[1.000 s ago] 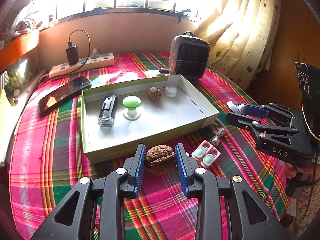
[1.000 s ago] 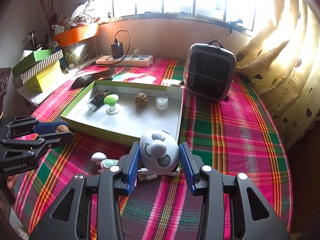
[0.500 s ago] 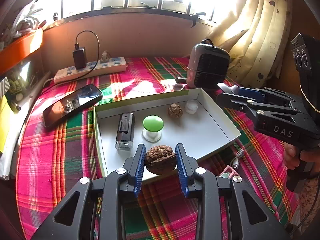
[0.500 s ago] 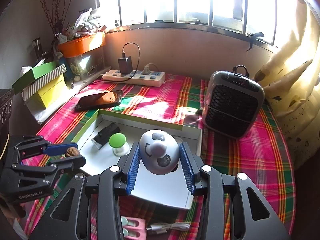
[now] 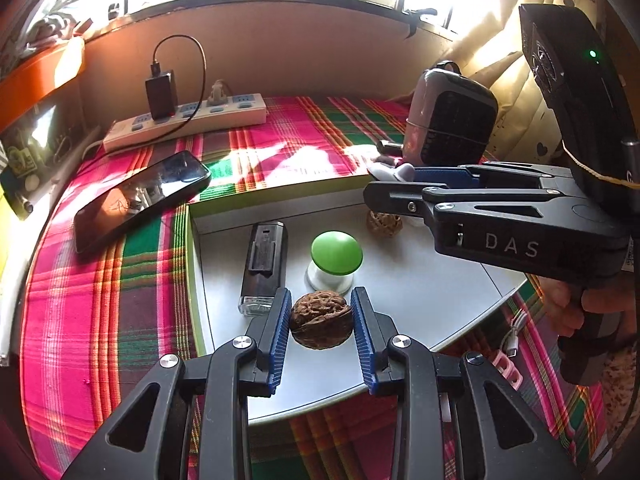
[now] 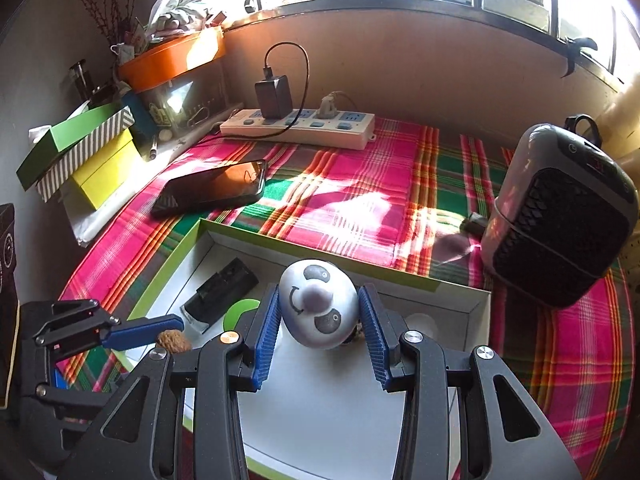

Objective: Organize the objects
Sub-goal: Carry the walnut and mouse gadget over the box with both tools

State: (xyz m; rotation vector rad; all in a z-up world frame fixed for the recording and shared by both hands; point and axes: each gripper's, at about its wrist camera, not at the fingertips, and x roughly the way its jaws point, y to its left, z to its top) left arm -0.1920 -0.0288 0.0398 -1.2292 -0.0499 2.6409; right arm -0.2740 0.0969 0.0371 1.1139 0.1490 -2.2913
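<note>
My left gripper (image 5: 320,322) is shut on a brown walnut (image 5: 320,322) and holds it over the near part of the white tray (image 5: 432,300) with green walls. My right gripper (image 6: 319,310) is shut on a grey-white panda-face ball (image 6: 318,308) over the tray's far right part (image 6: 460,300). In the tray lie a black lighter (image 5: 264,268), a green-topped knob (image 5: 336,256) and a wicker ball (image 5: 384,222). The right gripper also shows in the left wrist view (image 5: 392,184), and the left gripper in the right wrist view (image 6: 168,332).
A phone (image 5: 140,196), a power strip with a charger (image 5: 188,120) and a small heater (image 5: 452,116) stand beyond the tray on the plaid cloth. A pink case (image 5: 508,368) and a white cable (image 5: 512,336) lie near right. Stacked boxes (image 6: 80,152) sit at far left.
Both grippers have moved forward from the near cloth to above the tray, each still holding its object. The right gripper has risen and come over the tray's far side.
</note>
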